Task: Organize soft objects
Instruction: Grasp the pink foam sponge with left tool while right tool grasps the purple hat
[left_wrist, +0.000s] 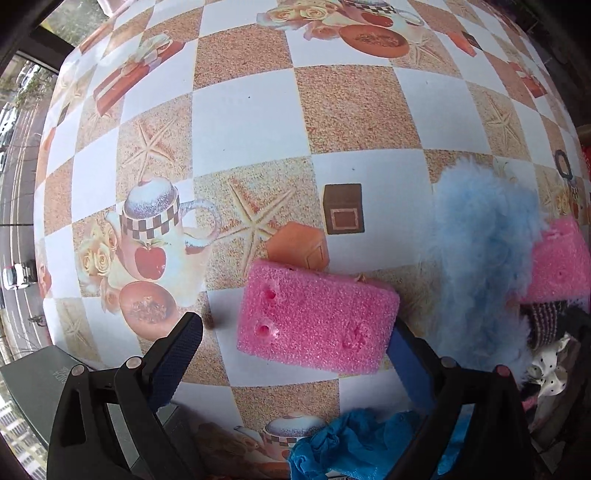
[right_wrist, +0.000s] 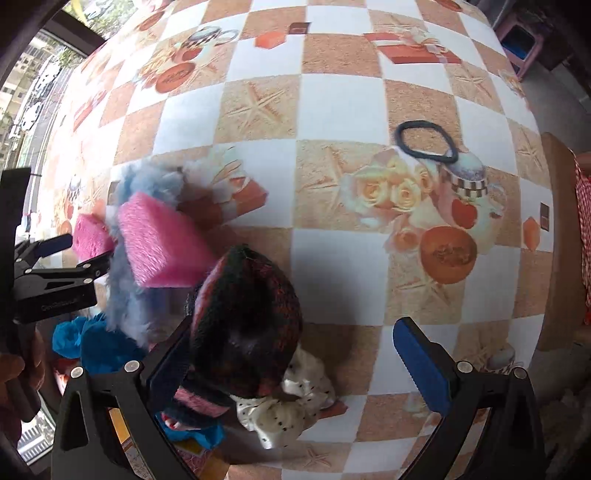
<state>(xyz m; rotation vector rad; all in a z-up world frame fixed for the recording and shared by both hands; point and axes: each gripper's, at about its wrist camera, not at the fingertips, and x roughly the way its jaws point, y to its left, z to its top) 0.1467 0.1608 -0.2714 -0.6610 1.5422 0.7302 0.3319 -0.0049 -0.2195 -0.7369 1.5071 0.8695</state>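
Left tool (left_wrist: 295, 341) spread wide, gripping nothing; pink rectangular foam sponge (left_wrist: 317, 317) lies on the checkered surface (left_wrist: 354, 110) between its fingers, touching the right one. Right tool (right_wrist: 295, 350) likewise released; dark knitted hat (right_wrist: 245, 317) against its left finger (right_wrist: 166, 373), fluffy blue fabric (right_wrist: 125, 295) farther left.

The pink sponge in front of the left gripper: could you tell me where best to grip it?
Across its short ends. The pink sponge lies flat, long side running between the open left gripper's fingers, so come in low from the near side, one finger at each end.
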